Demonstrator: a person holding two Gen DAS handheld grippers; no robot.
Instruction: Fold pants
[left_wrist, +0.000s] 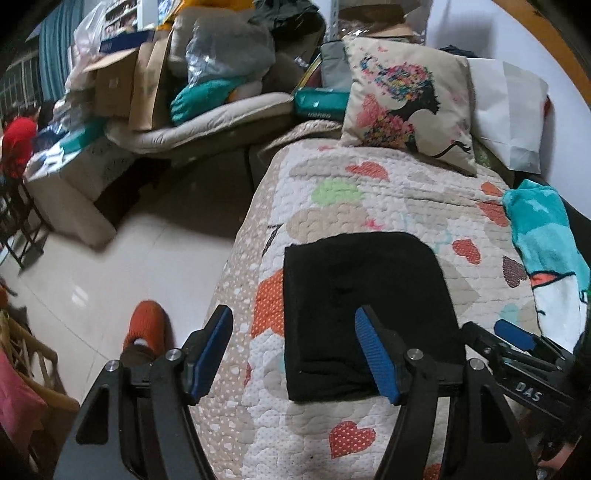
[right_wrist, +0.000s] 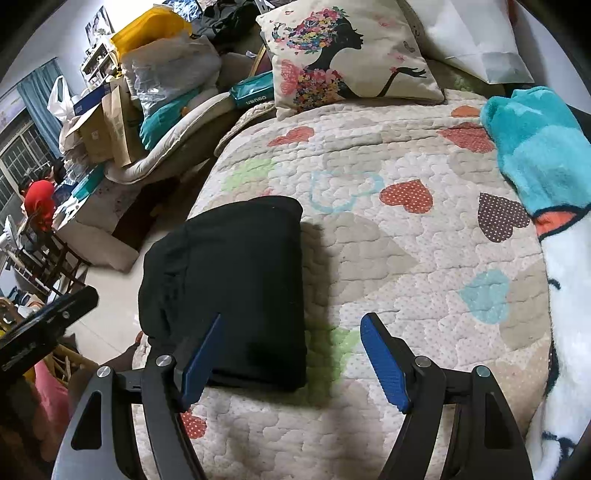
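Pants: black pants (left_wrist: 369, 314) lie folded into a compact rectangle on the heart-patterned quilt (right_wrist: 388, 258), near its left edge.
Left gripper (left_wrist: 295, 354): fingers spread, nothing between them, over the bundle's left part.
Right gripper (right_wrist: 291, 358): fingers spread, empty, over its right near corner.
Far end: printed cushion (right_wrist: 347, 55).

- The black pants (left_wrist: 369, 314) show no leg or waistband; their near edge sits behind the left claw's (left_wrist: 295, 358) blue finger (left_wrist: 376, 362).
- The right claw (left_wrist: 517, 338) shows only one blue pad, its body cut by the frame's edge.
- The teal blanket (right_wrist: 535, 155) runs off the right edge.
- A person in red (right_wrist: 38, 203) is too small to make out.
- An orange slipper (left_wrist: 146, 325) is half hidden behind the claw.
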